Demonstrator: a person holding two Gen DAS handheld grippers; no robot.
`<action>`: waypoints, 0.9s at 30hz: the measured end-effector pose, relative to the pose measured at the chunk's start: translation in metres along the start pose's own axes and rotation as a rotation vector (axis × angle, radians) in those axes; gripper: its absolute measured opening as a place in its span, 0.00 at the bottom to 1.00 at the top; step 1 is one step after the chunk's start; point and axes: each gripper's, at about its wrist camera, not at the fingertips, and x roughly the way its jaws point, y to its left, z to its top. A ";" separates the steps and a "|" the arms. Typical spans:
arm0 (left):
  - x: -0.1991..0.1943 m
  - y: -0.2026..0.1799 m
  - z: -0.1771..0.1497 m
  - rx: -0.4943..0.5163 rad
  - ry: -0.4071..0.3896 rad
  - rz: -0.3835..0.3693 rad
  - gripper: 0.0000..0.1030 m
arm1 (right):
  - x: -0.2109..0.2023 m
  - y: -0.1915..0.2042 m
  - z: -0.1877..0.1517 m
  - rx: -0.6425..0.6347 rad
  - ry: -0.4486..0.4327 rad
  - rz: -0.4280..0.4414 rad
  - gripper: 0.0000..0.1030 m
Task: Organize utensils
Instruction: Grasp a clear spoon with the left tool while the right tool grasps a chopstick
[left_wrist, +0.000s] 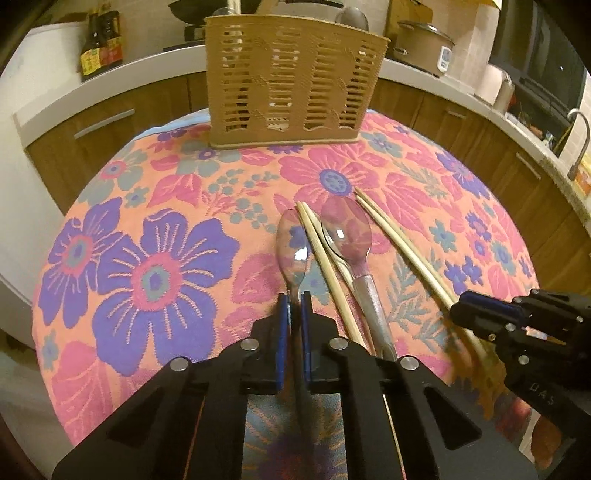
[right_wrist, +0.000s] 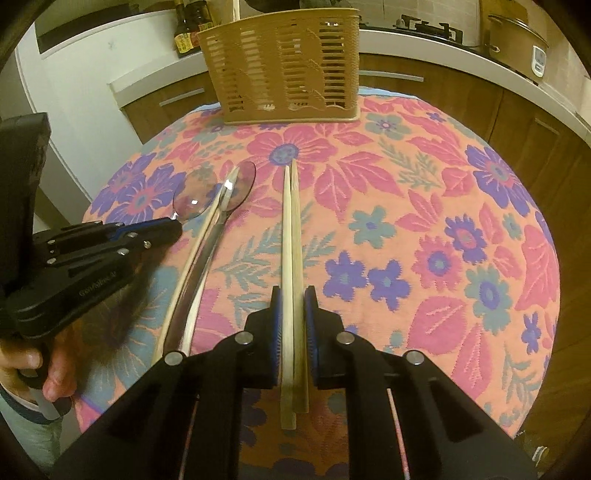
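Observation:
My left gripper (left_wrist: 294, 298) is shut on the neck of a clear plastic spoon (left_wrist: 293, 247) lying on the floral tablecloth (left_wrist: 147, 258). A second clear spoon (left_wrist: 345, 232) lies just right of it, with a loose pair of wooden chopsticks (left_wrist: 325, 258) between the two. My right gripper (right_wrist: 293, 293) is shut on another pair of chopsticks (right_wrist: 290, 229), which point toward the tan slotted utensil basket (right_wrist: 284, 66) at the far table edge. From the left wrist, the right gripper (left_wrist: 458, 306) shows at the right. The left gripper (right_wrist: 177, 227) appears at the left of the right wrist view.
The basket (left_wrist: 291, 77) stands upright at the table's far side. Behind it run wooden cabinets and a white counter with sauce bottles (left_wrist: 99, 44), a rice cooker (left_wrist: 424, 44) and a faucet (left_wrist: 580, 140). A person's hand (right_wrist: 48, 373) grips the left tool.

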 end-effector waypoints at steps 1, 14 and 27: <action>-0.001 0.002 0.000 -0.008 -0.005 -0.007 0.01 | 0.001 0.000 0.000 0.003 0.006 0.004 0.09; -0.008 0.034 -0.004 -0.086 -0.005 -0.026 0.01 | 0.010 -0.015 0.027 0.044 0.038 0.034 0.11; -0.008 0.039 -0.006 -0.072 0.008 -0.033 0.05 | 0.029 -0.004 0.043 -0.016 0.119 -0.002 0.11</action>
